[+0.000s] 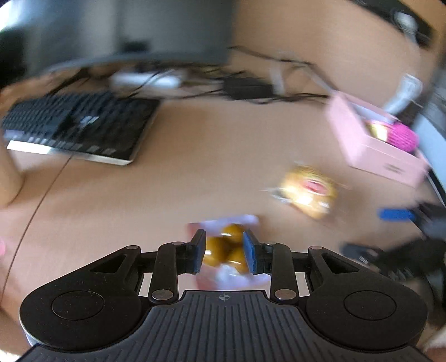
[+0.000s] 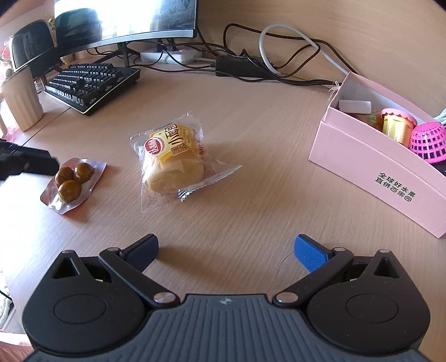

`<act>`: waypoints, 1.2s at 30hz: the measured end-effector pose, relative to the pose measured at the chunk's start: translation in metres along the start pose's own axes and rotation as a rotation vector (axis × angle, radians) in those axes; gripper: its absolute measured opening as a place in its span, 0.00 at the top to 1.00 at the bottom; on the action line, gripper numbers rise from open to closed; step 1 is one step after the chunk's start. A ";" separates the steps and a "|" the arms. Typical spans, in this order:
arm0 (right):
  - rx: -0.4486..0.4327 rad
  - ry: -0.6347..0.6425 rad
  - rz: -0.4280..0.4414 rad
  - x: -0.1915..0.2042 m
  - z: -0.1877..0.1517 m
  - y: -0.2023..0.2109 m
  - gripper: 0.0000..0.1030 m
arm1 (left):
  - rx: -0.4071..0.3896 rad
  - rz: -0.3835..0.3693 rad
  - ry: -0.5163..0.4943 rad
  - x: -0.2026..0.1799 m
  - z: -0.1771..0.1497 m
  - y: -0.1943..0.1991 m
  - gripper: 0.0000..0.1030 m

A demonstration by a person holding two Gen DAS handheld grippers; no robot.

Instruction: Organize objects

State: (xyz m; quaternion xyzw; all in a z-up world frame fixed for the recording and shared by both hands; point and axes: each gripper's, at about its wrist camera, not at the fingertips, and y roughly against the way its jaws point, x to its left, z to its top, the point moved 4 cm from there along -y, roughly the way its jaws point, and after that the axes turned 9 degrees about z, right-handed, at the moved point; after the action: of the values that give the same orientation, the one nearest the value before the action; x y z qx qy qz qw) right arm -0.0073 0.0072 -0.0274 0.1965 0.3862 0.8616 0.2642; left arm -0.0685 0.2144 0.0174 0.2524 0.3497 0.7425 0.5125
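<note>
A clear pack of three brown balls (image 1: 225,249) sits between the fingers of my left gripper (image 1: 224,254), which has closed on it; the left wrist view is blurred. In the right wrist view the same pack (image 2: 71,181) lies on the wooden desk with the left gripper's black body (image 2: 25,163) just left of it. A wrapped yellow bread (image 2: 170,161) lies mid-desk; it also shows in the left wrist view (image 1: 308,192). A pink box (image 2: 376,170) holding a jar and a pink basket stands at the right. My right gripper (image 2: 225,250) is open and empty above the desk.
A black keyboard (image 2: 92,80), a monitor (image 2: 125,19), a beige cup (image 2: 21,100), a power strip (image 2: 172,55) and tangled cables (image 2: 292,72) line the back of the desk. The pink box also appears in the left wrist view (image 1: 373,147).
</note>
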 end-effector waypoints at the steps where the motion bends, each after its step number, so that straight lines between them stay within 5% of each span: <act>1: -0.002 0.000 0.000 0.000 0.000 0.000 0.00 | 0.001 0.006 0.005 0.001 0.002 -0.004 0.69; 9: -0.006 0.004 0.002 -0.001 0.000 0.000 0.00 | 0.022 -0.015 -0.012 -0.003 0.001 -0.023 0.68; 19: -0.013 0.004 -0.001 0.000 -0.001 0.000 0.00 | 0.022 -0.142 -0.092 0.003 -0.007 -0.012 0.68; 25: -0.019 0.006 -0.001 0.001 -0.001 0.001 0.00 | 0.044 -0.119 -0.031 0.006 -0.004 -0.020 0.68; 36: 0.006 0.003 0.020 -0.001 0.007 0.002 0.00 | -0.007 -0.096 -0.073 -0.007 -0.007 -0.023 0.68</act>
State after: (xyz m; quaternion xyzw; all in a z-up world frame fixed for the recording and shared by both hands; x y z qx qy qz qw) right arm -0.0033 0.0096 -0.0220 0.2000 0.3873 0.8633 0.2545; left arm -0.0582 0.2112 -0.0052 0.2605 0.3401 0.7086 0.5607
